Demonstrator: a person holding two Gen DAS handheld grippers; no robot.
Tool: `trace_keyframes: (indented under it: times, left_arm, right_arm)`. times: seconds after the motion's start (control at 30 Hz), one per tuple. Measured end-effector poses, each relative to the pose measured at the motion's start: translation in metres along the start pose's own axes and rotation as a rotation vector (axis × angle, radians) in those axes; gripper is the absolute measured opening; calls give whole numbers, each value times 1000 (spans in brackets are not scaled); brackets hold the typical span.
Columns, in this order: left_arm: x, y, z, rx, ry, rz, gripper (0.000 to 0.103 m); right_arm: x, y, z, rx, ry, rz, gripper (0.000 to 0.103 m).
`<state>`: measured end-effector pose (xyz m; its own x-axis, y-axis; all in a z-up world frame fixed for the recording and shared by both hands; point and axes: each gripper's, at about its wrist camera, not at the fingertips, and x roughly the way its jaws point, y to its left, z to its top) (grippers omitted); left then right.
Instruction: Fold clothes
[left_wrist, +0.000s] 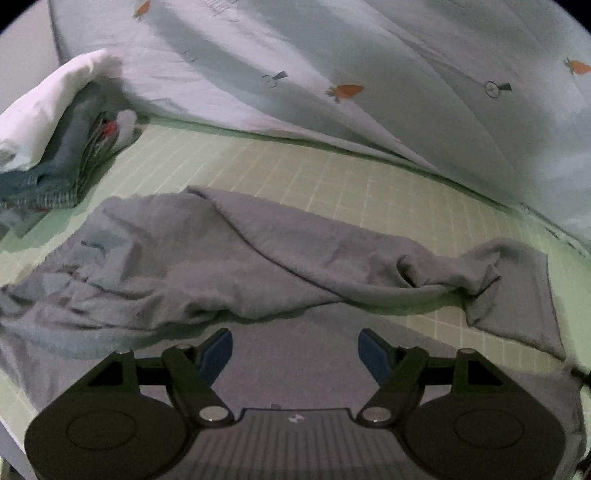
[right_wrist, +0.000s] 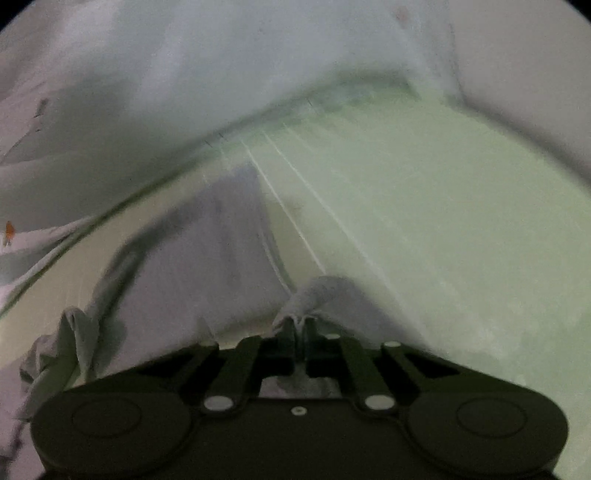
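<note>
On the green checked bed sheet (left_wrist: 369, 184), I see the grey garment (left_wrist: 221, 258) lying crosswise just ahead of the left tool (left_wrist: 295, 347), jaws apart and empty, while the right tool (right_wrist: 301, 325) stays out of it, clamped on a grey fabric corner (right_wrist: 317, 291).

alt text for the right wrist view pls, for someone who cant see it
The right gripper has its jaws shut on a pinched-up fold of the grey garment, which lies on a pale green checked sheet. A light quilt with small carrot prints is bunched up behind; the picture is motion-blurred.
</note>
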<state>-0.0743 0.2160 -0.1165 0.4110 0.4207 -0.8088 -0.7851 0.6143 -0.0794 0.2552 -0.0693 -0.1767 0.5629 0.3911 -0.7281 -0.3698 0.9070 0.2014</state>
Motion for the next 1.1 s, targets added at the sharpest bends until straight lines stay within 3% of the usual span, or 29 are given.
trace_keyframes:
  times: [0.1, 0.13, 0.17, 0.2, 0.33, 0.47, 0.57, 0.63, 0.7, 0.8, 0.87, 0.97, 1.1]
  left_arm:
    - [3, -5, 4, 22, 8, 4, 76]
    - [4, -7, 5, 31, 11, 5, 76]
    - [5, -9, 6, 41, 15, 5, 76]
    - [5, -12, 5, 54, 18, 3, 76]
    - [2, -20, 3, 104, 13, -1, 76]
    - [0, -23, 0, 125, 1, -2, 80]
    - [0, -22, 0, 117, 7, -6, 80]
    - [2, -23, -1, 115, 17, -10, 80]
    - [2, -25, -1, 124, 22, -20, 80]
    - [-2, -33, -3, 157, 14, -39, 80]
    - [-6, -38, -4, 182, 2, -48, 80]
    - [-12, -41, -6, 206, -14, -54, 80]
    - [-16, -39, -7, 182, -22, -50, 80]
  right_arm:
    - [-4, 38, 17, -153, -89, 31, 9]
    - [0, 50, 19, -193, -68, 72, 13]
    - [4, 61, 21, -234, -48, 114, 33]
    - [8, 67, 21, -242, -23, 149, 46]
    - [3, 55, 7, -127, -10, 149, 55]
    - [-27, 8, -16, 38, -37, 43, 68]
    - [-50, -38, -34, 213, -34, -32, 70]
    - [-56, -70, -47, 358, -15, -51, 59]
    - [-51, -84, -53, 443, 5, -23, 40]
    - [-44, -104, -61, 570, 36, 19, 39]
    - [-37, -102, -58, 573, 31, 15, 33]
    - [-28, -93, -55, 546, 31, -12, 5]
    - [-41, -96, -53, 453, -36, -98, 1]
